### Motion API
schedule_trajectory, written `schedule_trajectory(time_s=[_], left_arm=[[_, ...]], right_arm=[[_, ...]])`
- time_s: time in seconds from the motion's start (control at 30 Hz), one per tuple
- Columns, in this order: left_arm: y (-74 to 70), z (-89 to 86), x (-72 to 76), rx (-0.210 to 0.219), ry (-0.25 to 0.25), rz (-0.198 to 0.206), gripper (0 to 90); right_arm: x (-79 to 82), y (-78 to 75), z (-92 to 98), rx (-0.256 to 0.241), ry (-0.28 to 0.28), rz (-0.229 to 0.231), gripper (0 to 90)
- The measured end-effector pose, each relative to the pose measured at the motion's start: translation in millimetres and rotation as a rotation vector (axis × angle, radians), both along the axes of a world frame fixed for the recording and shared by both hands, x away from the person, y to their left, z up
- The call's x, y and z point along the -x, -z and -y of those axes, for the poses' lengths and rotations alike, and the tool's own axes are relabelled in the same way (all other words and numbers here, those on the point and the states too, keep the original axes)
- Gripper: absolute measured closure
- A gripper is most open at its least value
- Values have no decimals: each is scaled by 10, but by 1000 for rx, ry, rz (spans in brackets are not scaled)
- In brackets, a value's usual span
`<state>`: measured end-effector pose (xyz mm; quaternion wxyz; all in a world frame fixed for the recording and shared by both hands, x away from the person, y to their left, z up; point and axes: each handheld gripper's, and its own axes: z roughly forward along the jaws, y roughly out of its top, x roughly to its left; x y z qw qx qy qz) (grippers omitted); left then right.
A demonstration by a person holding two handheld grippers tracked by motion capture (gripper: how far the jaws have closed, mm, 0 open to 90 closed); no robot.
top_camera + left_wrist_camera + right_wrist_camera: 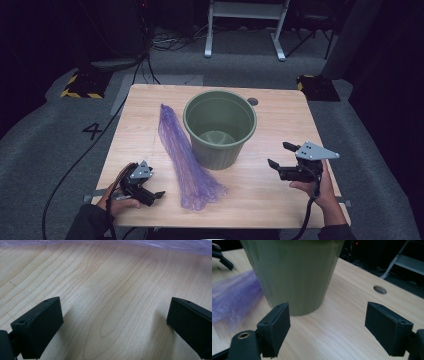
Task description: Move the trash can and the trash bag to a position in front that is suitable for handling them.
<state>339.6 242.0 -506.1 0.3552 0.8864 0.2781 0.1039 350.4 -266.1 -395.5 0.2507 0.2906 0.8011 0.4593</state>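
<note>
A green plastic bucket (pixel 220 127) stands upright and empty in the middle of the wooden table (pixel 280 110). A crumpled purple plastic bag (pixel 186 162) lies stretched out just left of it, running from the far side toward the front edge. My left gripper (pixel 152 190) rests near the front left, open, its jaws pointing at the bag's near end. In the left gripper view, bare wood lies between the jaws (pixel 113 307) and the bag (pixel 150 243) runs along the top. My right gripper (pixel 280 155) is open to the right of the bucket (pixel 294 272), facing it (pixel 327 312).
A round hole (pixel 252 101) is cut in the table behind the bucket, also in the right gripper view (pixel 380 289). Cables trail over the grey floor at left. A white metal frame (pixel 245 30) stands beyond the table.
</note>
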Motion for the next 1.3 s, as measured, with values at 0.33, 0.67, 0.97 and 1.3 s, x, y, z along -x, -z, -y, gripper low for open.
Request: schedule_trajectory(time_s=[0.33,0.67,0.97,1.3], left_arm=[[0,2,-5,-1,2,1,1],[0,2,-5,-1,2,1,0],[0,2,-5,-1,2,1,0],[0,2,-5,-1,2,2,0]], right_arm=[[-135,-382,-264,-3,-53,43,205],[-220,-659,-631,-34,-161,52,210],[-227,-725,-886,6,-222,58,212],[-345,-682,-1110,59,-310,-14,312]])
